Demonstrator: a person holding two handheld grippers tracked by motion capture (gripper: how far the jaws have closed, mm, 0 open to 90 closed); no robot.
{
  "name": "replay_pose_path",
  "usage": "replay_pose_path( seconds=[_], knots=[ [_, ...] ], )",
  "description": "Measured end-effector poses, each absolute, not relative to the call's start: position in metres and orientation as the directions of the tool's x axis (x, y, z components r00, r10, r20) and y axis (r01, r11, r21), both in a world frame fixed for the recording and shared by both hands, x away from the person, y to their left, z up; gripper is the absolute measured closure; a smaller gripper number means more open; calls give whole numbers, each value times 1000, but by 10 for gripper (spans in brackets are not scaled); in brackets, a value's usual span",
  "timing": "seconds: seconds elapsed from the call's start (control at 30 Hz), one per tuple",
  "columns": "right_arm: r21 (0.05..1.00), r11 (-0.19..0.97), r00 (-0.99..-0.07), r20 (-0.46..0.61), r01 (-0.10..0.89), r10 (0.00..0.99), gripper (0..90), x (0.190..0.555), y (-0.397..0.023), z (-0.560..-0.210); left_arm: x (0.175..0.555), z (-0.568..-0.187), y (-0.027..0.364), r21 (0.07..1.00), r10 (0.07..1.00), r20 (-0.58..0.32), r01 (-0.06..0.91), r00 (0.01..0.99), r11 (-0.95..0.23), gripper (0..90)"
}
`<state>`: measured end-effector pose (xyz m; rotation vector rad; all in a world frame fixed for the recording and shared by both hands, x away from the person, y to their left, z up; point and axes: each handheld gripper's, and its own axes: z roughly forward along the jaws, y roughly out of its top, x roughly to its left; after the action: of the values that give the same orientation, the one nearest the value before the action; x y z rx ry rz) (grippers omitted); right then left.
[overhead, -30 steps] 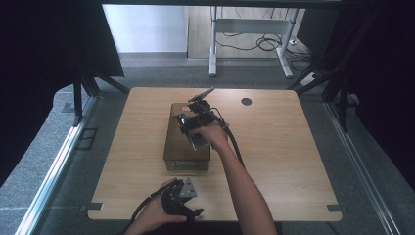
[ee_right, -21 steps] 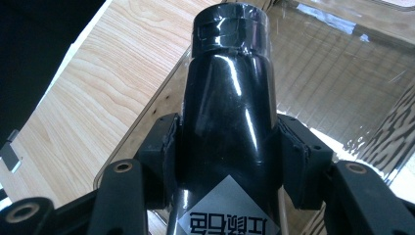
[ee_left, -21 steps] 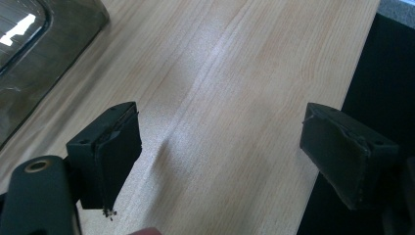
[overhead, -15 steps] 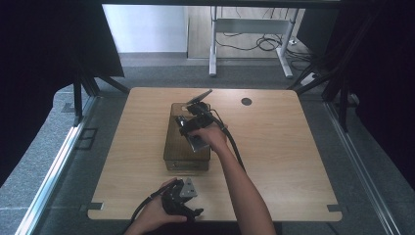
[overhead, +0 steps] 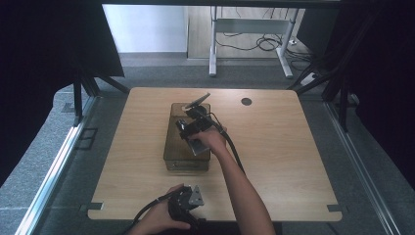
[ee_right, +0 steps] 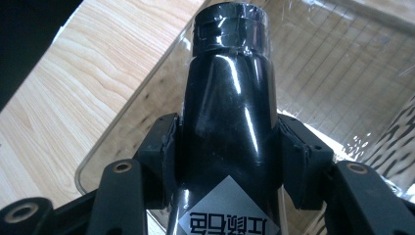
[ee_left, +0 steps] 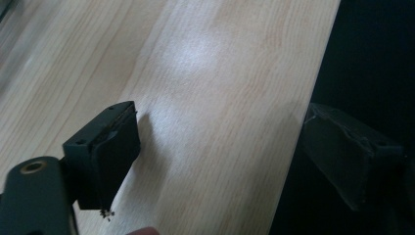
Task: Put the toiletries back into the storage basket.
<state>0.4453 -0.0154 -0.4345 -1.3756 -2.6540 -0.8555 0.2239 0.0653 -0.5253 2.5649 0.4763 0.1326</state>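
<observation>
Scene: light wooden table (overhead: 274, 161); a clear brownish plastic bin (overhead: 188, 164) stands lengthwise at its middle, open top.
Task's thing: glossy black bottle (ee_right: 230, 112) with a dark cap and a grey label with printed characters near its base; it is held over the bin's far half, above the clear ribbed wall and floor.
Right gripper (ee_right: 227, 161): jaws wide, pads pressed on both flanks of the bottle's broad body below the shoulder. In the high view the right gripper (overhead: 193, 128) sits over the bin, bottle end tilted up toward the far side.
Left gripper (ee_left: 220, 156): jaws wide apart, nothing between them, bare wood beneath; parked at the table's near edge, left of the right forearm, seen from above at (overhead: 186, 200).
Step in hand (judged): lowering the bottle into the bin.
How to do it well: keep the squeeze even, the surface is slick and tapers, so it may slide along the pads. Line the bottle with the bin's long axis, clear the rim, bring it low before opening. Release only once it rests on the floor.
Risk: cap end catching the far wall; bin shifting if knocked.
</observation>
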Motion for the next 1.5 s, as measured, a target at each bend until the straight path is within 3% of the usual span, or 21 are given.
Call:
replay_pose_path(
  seconds=[0.6,1.33,1.5],
  knots=[
    [438,434,-581,291,787,760,469,447,-11,-437,229,-518,75,548,405,12,333,914,-767,146],
    [374,262,-390,321,890,863,469,466,-6,-440,230,-508,84,588,427,14,338,904,-734,148],
    [342,278,-388,314,898,867,469,467,-1,-447,232,-507,86,593,435,13,344,900,-729,148]
  ],
)
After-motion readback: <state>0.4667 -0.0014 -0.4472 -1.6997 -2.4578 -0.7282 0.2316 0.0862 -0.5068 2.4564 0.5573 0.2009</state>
